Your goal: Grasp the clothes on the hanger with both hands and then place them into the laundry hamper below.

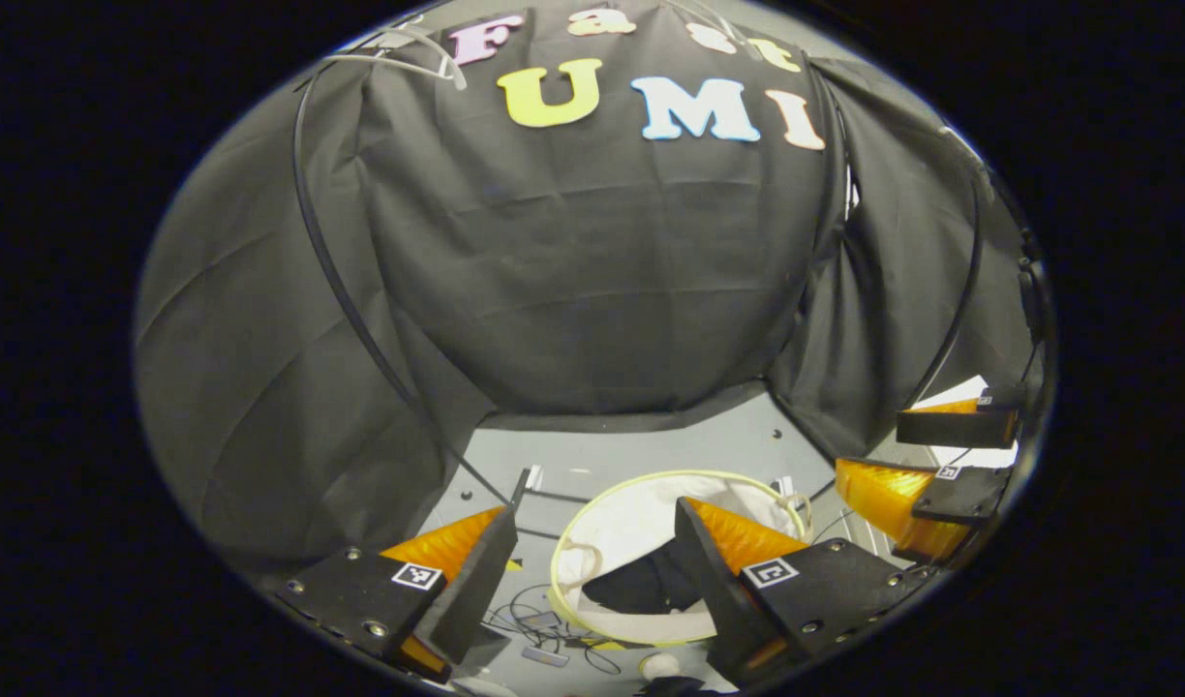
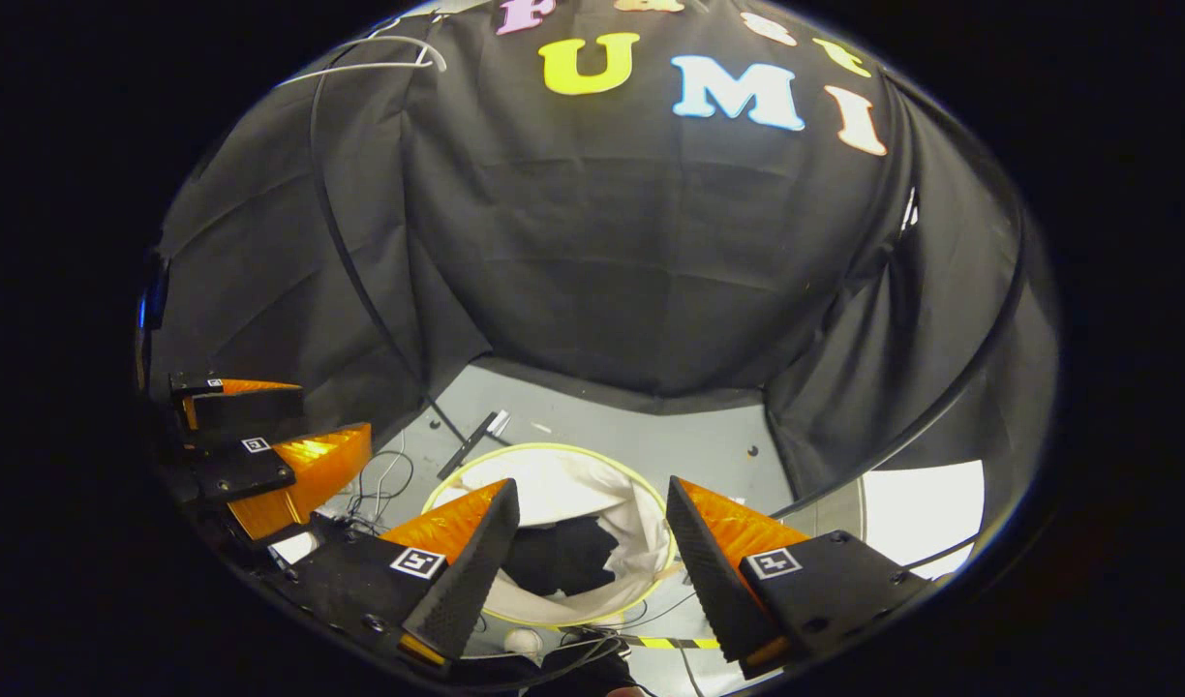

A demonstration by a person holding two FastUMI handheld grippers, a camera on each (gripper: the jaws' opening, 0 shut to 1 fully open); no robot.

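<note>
Two grippers are out over one laundry hamper [image 1: 592, 530], a round white-lined one with a pale yellow rim, standing on the grey floor [image 1: 651, 447] below them. One dark garment [image 1: 641, 587] lies in the bottom of the hamper, bunched in a heap against the white lining. The left gripper [image 1: 597, 561] hangs above it with its two fingers well apart and nothing between them; the right gripper [image 2: 592, 547] does the same, jaws spread wide and empty, the clothes [image 2: 559, 557] showing down in the gap. In the left gripper view the right gripper [image 1: 926, 455] sits at the far right edge, its fingers parted there too; in the right gripper view the left gripper [image 2: 263, 440] sits at the far left edge, likewise parted. The left gripper view takes in a tangle of thin cables [image 1: 544, 620] on the floor by the hamper's near side. The right gripper view has a dark stick-like item [image 2: 471, 440] lying on the floor beyond the rim and a yellow-and-black striped strip [image 2: 670, 643] near its bottom edge.
</note>
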